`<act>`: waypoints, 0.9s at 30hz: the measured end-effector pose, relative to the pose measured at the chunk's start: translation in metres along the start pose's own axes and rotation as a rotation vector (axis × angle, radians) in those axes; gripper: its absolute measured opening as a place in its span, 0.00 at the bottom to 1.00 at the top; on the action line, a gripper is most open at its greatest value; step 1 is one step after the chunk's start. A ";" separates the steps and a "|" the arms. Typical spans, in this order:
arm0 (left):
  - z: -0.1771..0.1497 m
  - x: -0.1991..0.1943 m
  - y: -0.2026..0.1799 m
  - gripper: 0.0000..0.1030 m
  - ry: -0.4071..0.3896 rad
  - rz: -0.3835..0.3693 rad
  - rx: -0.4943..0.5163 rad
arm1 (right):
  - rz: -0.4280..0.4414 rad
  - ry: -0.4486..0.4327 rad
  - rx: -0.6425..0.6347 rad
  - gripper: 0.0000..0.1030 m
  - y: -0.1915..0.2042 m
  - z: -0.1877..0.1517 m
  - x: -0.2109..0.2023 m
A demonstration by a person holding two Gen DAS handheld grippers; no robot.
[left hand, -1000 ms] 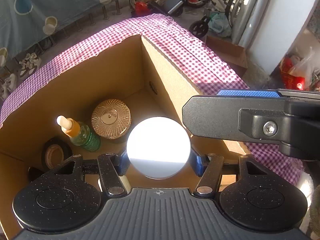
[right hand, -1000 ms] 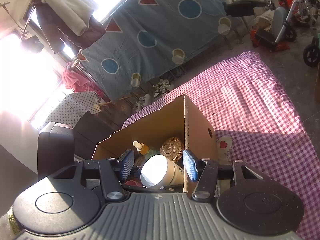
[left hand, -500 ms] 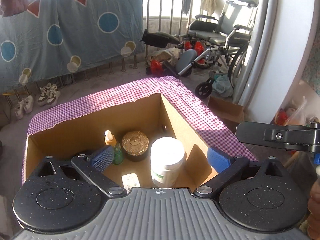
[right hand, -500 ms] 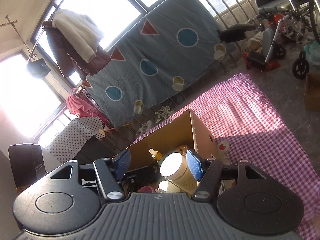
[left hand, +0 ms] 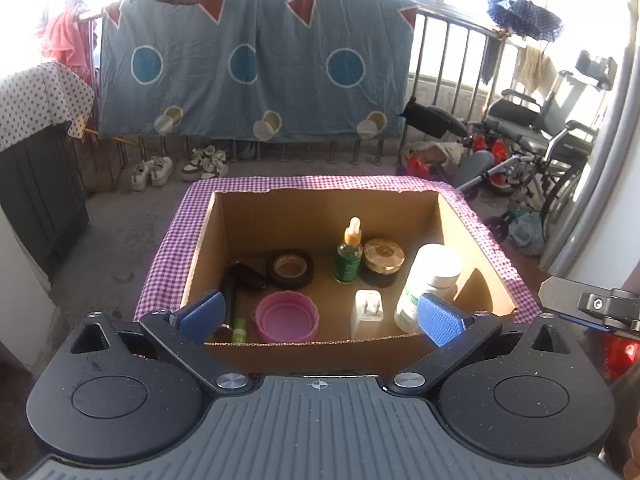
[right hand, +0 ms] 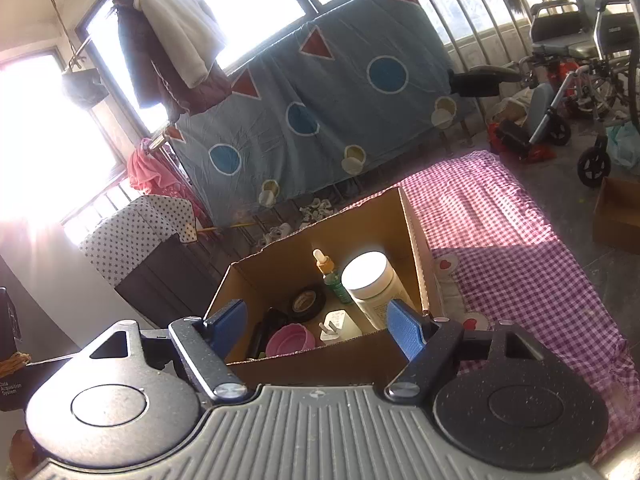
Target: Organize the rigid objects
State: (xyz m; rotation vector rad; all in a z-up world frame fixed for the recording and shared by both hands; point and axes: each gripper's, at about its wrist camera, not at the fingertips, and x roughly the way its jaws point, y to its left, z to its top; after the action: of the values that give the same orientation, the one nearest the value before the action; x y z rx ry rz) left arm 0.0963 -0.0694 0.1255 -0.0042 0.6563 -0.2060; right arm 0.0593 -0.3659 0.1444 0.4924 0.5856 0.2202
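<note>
Beyond the open left gripper point(left hand: 320, 316), white jar point(left hand: 430, 280) inside box point(left hand: 320, 208)

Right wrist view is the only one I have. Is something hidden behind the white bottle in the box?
Observer: Yes. The left wrist view shows a gold-lidded jar behind the white bottle, right of the dropper bottle.
Operator: Thank you. Near the front wall, left of the pink bowl, my view is blocked. What lies there?
Observer: A small green tube lies there, close to the front wall of the box, just left of the pink bowl.
</note>
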 end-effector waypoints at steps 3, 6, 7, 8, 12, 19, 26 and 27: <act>-0.002 -0.003 0.002 1.00 -0.022 0.044 0.000 | -0.012 0.018 -0.020 0.79 0.006 -0.005 0.003; -0.007 -0.004 0.001 1.00 -0.031 0.084 0.011 | -0.025 0.032 -0.049 0.80 0.012 -0.011 0.005; -0.010 -0.004 0.003 1.00 -0.031 0.091 0.017 | -0.027 0.035 -0.055 0.83 0.012 -0.012 0.006; -0.010 -0.002 0.003 1.00 -0.030 0.089 0.020 | -0.029 0.038 -0.059 0.85 0.013 -0.013 0.006; -0.014 -0.001 0.008 1.00 -0.032 0.080 0.006 | -0.051 0.048 -0.092 0.87 0.018 -0.019 0.009; -0.023 0.010 0.011 1.00 0.015 0.110 -0.012 | -0.097 0.058 -0.139 0.98 0.022 -0.023 0.021; -0.029 0.023 0.013 1.00 0.085 0.143 -0.012 | -0.216 0.092 -0.197 1.00 0.023 -0.028 0.044; -0.030 0.024 0.013 1.00 0.092 0.145 -0.012 | -0.224 0.100 -0.210 1.00 0.024 -0.028 0.047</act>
State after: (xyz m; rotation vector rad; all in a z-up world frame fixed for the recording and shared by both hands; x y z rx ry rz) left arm 0.0991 -0.0595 0.0863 0.0412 0.7463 -0.0631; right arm 0.0800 -0.3188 0.1133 0.2115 0.7012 0.0918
